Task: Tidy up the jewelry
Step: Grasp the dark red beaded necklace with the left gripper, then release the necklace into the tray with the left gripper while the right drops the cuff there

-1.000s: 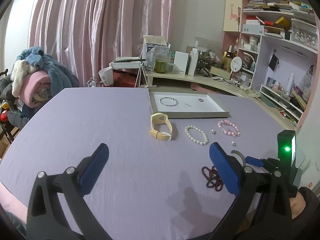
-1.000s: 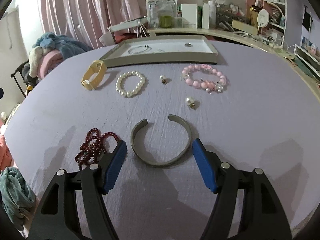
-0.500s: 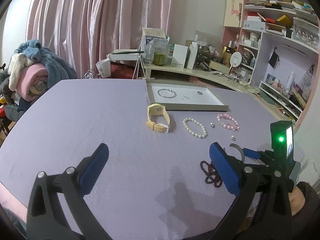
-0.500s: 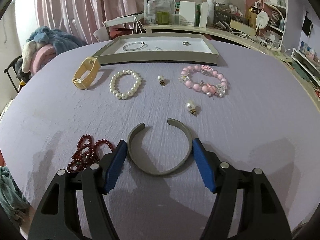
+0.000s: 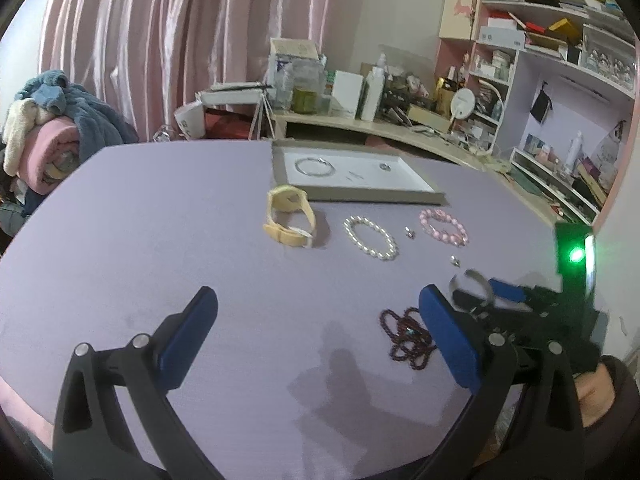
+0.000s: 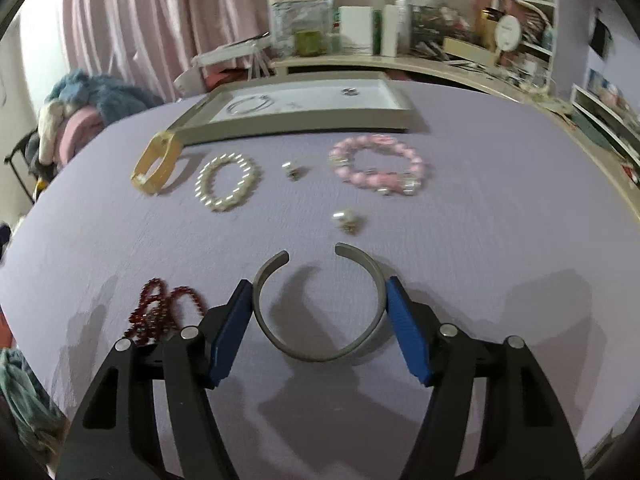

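My right gripper (image 6: 319,284) is shut on a grey open cuff bangle (image 6: 316,354), its blue pads pressing both sides. The bangle hangs just above the purple table, with its shadow below it. In the left wrist view the same bangle (image 5: 474,274) shows between the right gripper's fingers (image 5: 505,290). My left gripper (image 5: 318,296) stands open and empty over bare cloth. A grey tray (image 6: 288,130) at the back holds a silver bangle (image 6: 250,105) and a ring (image 6: 349,91). A pearl bracelet (image 6: 226,182), a pink bead bracelet (image 6: 376,178) and a yellow watch (image 6: 154,166) lie in front of it.
Dark red beads (image 6: 160,312) lie just left of the right gripper's left finger. Two pearl earrings (image 6: 346,218) (image 6: 292,170) rest between the bangle and the tray. A cluttered desk and shelves (image 5: 540,60) stand behind the table, and a pile of blankets (image 5: 52,136) at the left.
The right gripper has risen slightly with the bangle, whose shadow now lies apart from it. The left gripper has sunk a little and moved forward over the table.
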The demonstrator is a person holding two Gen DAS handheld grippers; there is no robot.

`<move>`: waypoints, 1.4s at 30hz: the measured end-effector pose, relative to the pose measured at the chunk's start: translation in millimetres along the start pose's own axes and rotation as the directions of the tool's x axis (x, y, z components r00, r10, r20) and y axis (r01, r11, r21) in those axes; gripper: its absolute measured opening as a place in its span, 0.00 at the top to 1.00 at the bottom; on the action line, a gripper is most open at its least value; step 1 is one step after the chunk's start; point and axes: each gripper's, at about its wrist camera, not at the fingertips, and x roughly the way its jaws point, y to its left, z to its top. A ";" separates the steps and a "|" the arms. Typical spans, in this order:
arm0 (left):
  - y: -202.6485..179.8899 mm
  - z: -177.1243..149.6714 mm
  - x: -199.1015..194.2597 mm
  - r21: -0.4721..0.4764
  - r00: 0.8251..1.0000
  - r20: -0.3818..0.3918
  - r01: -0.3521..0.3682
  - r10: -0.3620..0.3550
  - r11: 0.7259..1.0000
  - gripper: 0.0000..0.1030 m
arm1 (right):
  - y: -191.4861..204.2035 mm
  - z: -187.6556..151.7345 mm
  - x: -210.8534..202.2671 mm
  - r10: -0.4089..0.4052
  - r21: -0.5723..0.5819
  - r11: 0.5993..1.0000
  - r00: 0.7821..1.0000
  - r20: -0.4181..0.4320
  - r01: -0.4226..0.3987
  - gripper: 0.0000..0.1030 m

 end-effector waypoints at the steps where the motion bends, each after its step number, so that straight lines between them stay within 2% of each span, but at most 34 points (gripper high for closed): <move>1: -4.1 -1.9 5.2 0.002 1.000 -0.013 0.008 -0.008 1.000 0.02 | -4.6 0.1 -2.9 -0.001 0.011 1.000 1.000 0.006 0.001 0.34; 10: -49.8 -23.2 50.4 0.047 0.993 -0.112 0.045 -0.039 0.998 0.02 | -44.5 4.2 -39.1 0.000 0.087 0.996 0.997 0.083 -0.007 0.34; 17: -87.5 -35.2 81.5 0.131 0.986 -0.157 -0.036 0.056 0.991 0.03 | -49.9 11.2 -54.2 0.023 0.084 0.996 0.992 0.125 -0.034 0.34; 19: -92.7 -38.7 88.0 0.144 0.982 -0.172 -0.049 0.074 0.988 0.15 | -51.0 12.1 -54.8 0.027 0.085 0.996 0.991 0.128 -0.038 0.34; 23: -99.0 -42.4 88.6 0.147 0.983 -0.161 -0.066 0.090 0.987 0.25 | -53.6 12.6 -53.0 0.037 0.095 0.994 0.992 0.123 -0.049 0.34; 24: -100.1 -42.6 87.9 0.146 0.983 -0.159 -0.064 0.088 0.987 0.30 | -54.1 12.6 -52.7 0.038 0.097 0.994 0.992 0.122 -0.050 0.34; 25: -101.2 -42.4 87.6 0.150 0.984 -0.155 -0.060 0.083 0.987 0.39 | -53.4 11.9 -53.0 0.039 0.098 0.994 0.992 0.123 -0.051 0.34; 26: -102.2 -42.8 87.2 0.155 0.985 -0.151 -0.055 0.079 0.986 0.43 | -53.0 11.6 -53.1 0.040 0.098 0.994 0.992 0.123 -0.052 0.34; 28: -105.1 -42.6 86.1 0.160 0.988 -0.143 -0.041 0.064 0.986 0.68 | -51.8 11.8 -53.8 0.043 0.095 0.994 0.991 0.124 -0.055 0.34; 30: -104.9 -41.7 85.5 0.153 0.988 -0.145 -0.020 0.042 0.988 0.84 | -49.7 12.1 -54.2 0.046 0.092 0.994 0.991 0.125 -0.058 0.34; 31: -103.6 -41.2 85.9 0.144 0.988 -0.148 -0.009 0.031 0.989 0.88 | -48.6 12.0 -54.0 0.047 0.092 0.994 0.991 0.125 -0.058 0.34; 37: -87.9 -35.5 81.8 0.100 0.984 -0.172 0.058 -0.040 0.993 0.92 | -44.2 15.2 -55.5 0.048 0.083 0.995 0.990 0.135 -0.059 0.34; 42: -75.5 -16.5 62.1 0.112 0.990 -0.127 0.068 -0.053 0.991 0.92 | -40.3 23.5 -60.4 0.049 0.068 0.996 0.986 0.161 -0.061 0.34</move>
